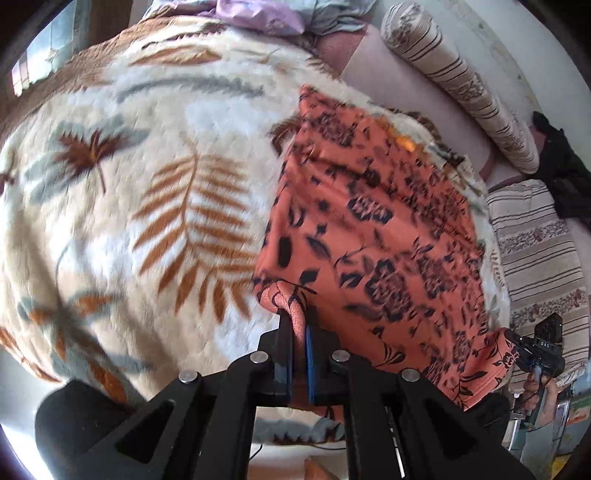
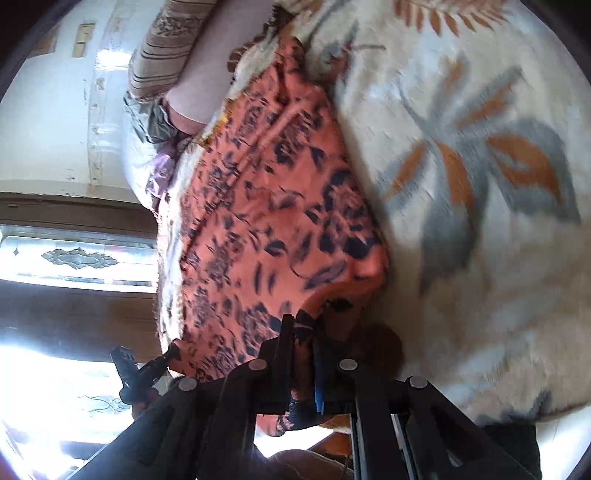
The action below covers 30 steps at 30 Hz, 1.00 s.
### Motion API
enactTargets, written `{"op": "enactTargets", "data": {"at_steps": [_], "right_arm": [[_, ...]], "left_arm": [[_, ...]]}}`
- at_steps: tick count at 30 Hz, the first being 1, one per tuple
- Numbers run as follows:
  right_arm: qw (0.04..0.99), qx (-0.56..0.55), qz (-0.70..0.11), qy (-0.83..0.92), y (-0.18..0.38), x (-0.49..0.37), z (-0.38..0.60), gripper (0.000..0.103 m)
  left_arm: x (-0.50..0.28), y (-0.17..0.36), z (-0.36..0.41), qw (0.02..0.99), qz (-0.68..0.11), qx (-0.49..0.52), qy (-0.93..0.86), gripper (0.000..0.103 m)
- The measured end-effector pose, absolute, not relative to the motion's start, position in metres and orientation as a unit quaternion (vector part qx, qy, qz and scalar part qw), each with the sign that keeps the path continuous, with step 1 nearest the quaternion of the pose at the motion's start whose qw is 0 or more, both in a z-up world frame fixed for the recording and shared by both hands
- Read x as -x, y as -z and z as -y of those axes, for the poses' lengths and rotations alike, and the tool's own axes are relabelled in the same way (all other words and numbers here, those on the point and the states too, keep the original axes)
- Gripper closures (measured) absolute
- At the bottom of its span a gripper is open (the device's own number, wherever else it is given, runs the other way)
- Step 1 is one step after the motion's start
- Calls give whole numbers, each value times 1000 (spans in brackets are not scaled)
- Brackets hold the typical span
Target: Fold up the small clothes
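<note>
An orange garment (image 1: pixel 373 236) with a dark floral print lies stretched over a cream blanket with a leaf pattern (image 1: pixel 155 177). In the left wrist view my left gripper (image 1: pixel 298 317) is shut on a bunched near corner of the garment. The other near corner runs to my right gripper (image 1: pixel 517 341), seen at the right edge with a hand on its handle. In the right wrist view the right gripper (image 2: pixel 303 321) is shut on the orange garment (image 2: pixel 266 214). My left gripper (image 2: pixel 168 356) shows at the lower left, clamped on the opposite corner.
Striped bolster cushions (image 1: pixel 458 85) and a striped cover (image 1: pixel 535 251) lie beyond the blanket's right side. Purple and grey clothes (image 1: pixel 266 14) are heaped at the far end. A wooden door with patterned glass (image 2: pixel 74 258) stands past the bed's edge.
</note>
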State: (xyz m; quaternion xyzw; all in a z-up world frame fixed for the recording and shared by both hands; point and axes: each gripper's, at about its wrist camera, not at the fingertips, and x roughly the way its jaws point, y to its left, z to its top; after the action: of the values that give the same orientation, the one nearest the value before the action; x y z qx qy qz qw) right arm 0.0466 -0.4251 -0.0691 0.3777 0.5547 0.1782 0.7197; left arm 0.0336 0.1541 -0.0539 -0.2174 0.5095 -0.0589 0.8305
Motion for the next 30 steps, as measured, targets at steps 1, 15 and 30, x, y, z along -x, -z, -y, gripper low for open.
{"op": "enactTargets", "data": {"at_steps": [1, 15, 30], "right_arm": [[728, -381, -537, -189, 56, -62, 424, 94], [785, -402, -469, -56, 95, -302, 434, 44], [767, -450, -449, -83, 117, -155, 377, 25]], "left_arm": [[-48, 39, -154, 839, -493, 219, 68, 98], [-303, 104, -164, 836, -519, 175, -23, 20], [-152, 108, -153, 836, -456, 307, -3, 20]]}}
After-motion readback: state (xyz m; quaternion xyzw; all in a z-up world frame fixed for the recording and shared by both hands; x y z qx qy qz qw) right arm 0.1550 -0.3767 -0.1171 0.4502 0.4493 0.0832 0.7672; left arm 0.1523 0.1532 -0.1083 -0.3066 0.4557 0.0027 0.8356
